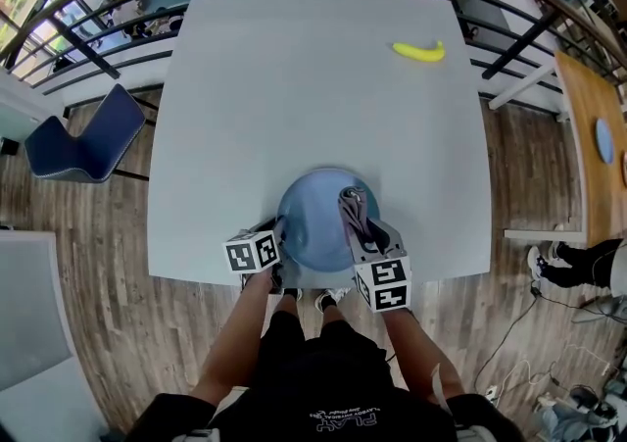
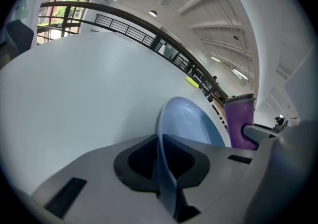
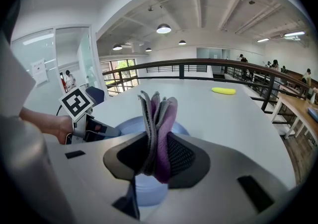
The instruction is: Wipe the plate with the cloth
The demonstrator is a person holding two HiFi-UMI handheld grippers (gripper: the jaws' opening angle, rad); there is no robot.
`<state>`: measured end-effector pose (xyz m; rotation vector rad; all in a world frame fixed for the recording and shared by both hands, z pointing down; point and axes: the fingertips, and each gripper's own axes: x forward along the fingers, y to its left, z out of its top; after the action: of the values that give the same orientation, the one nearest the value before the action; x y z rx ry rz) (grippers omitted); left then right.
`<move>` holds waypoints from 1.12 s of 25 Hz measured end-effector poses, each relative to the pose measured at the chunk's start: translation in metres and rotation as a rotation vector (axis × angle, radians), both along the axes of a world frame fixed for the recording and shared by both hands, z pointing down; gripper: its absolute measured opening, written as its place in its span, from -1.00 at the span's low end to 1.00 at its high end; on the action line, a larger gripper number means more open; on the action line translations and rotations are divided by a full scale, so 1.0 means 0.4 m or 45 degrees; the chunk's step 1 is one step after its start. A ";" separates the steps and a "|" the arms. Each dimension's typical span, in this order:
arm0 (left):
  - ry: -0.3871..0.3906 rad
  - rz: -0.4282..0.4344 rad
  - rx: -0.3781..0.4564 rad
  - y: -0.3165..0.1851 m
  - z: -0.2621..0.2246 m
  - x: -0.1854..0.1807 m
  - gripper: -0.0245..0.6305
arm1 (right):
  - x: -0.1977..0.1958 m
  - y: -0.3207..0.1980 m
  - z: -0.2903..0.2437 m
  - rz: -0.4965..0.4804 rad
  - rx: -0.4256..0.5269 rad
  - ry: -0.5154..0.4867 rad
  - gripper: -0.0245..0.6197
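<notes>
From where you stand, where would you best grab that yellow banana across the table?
Grip the banana across its middle, coming straight down from above. It lies flat and alone on the table, long side running left to right in the head view, so jaws set near and far would span its narrow width. The tapered ends would probably slip.

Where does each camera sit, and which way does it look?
Head view: on the head, looking steeply down at table, plate, left tool, right tool; arms, feet show.
Left gripper view: on the left tool, looking along the gripped plate; no limb shows.
Right gripper view: on the right tool, looking past its cloth; left hand shows.
Shared: plate, banana.
</notes>
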<state>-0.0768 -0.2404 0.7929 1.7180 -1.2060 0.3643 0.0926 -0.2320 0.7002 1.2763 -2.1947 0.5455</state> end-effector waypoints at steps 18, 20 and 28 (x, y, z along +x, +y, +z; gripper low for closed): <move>-0.107 0.023 0.153 0.039 -0.152 -0.072 -0.66 | -0.077 -0.006 -0.082 -0.075 0.086 -0.024 -0.56; -0.103 0.037 0.197 0.040 -0.199 -0.074 -0.74 | -0.098 -0.009 -0.114 -0.091 0.112 -0.033 -0.56; -0.063 0.075 0.396 0.013 -0.388 -0.052 -0.89 | -0.160 -0.022 -0.225 -0.085 0.140 -0.165 -0.56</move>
<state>-0.0976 -0.2353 0.6378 2.0240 -1.3021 0.2654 0.0285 -0.2408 0.6102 1.2493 -2.3946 0.5001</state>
